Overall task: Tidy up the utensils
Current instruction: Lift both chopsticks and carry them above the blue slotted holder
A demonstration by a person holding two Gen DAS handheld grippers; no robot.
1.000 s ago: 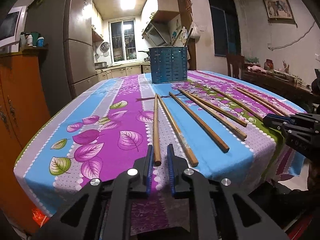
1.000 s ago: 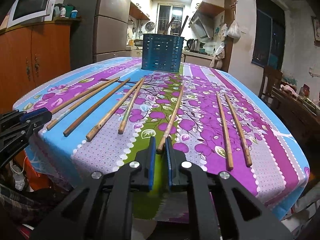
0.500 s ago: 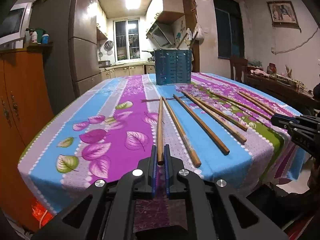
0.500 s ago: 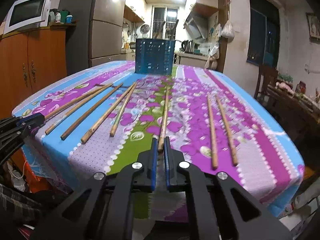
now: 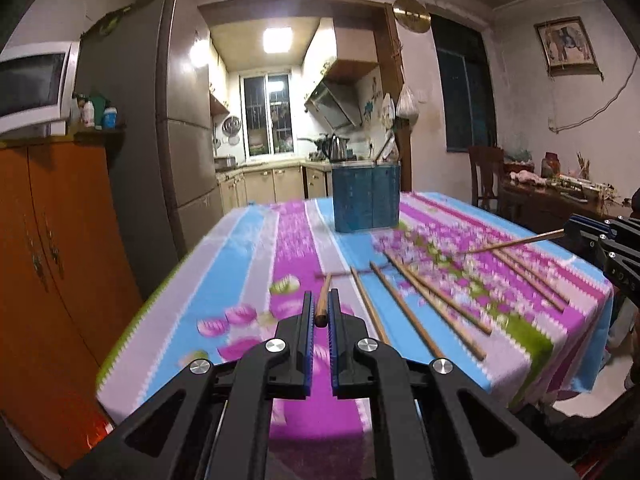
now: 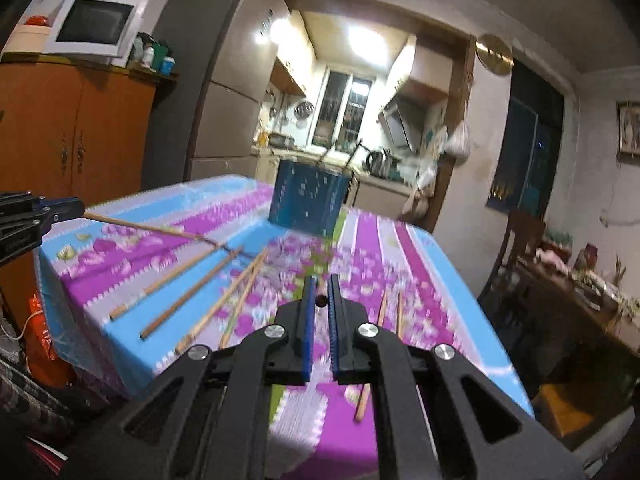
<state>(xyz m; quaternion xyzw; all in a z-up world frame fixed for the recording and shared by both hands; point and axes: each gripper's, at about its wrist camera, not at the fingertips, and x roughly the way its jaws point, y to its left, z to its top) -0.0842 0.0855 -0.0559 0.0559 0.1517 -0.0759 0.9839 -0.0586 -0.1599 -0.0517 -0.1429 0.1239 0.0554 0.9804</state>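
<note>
My left gripper (image 5: 319, 306) is shut on the thick end of a wooden chopstick (image 5: 323, 303) and holds it lifted, pointing toward the blue utensil holder (image 5: 366, 196). My right gripper (image 6: 319, 292) is shut on another chopstick (image 6: 320, 300), seen end-on; from the left wrist view that chopstick (image 5: 516, 242) slants up off the table. The left gripper's chopstick (image 6: 152, 229) shows in the right wrist view. Several more chopsticks (image 5: 436, 306) lie on the flowered tablecloth (image 5: 288, 256). The holder (image 6: 307, 198) stands at the table's far end with utensils in it.
An orange cabinet (image 5: 52, 248) and a grey fridge (image 5: 176, 120) stand left of the table. A wooden chair (image 5: 486, 174) and a cluttered side table (image 5: 560, 196) stand on the right. The table's near edge lies just below both grippers.
Both grippers have closed on a chopstick each and lifted them off the table, tips rising toward the holder. The views are blurred with motion.
</note>
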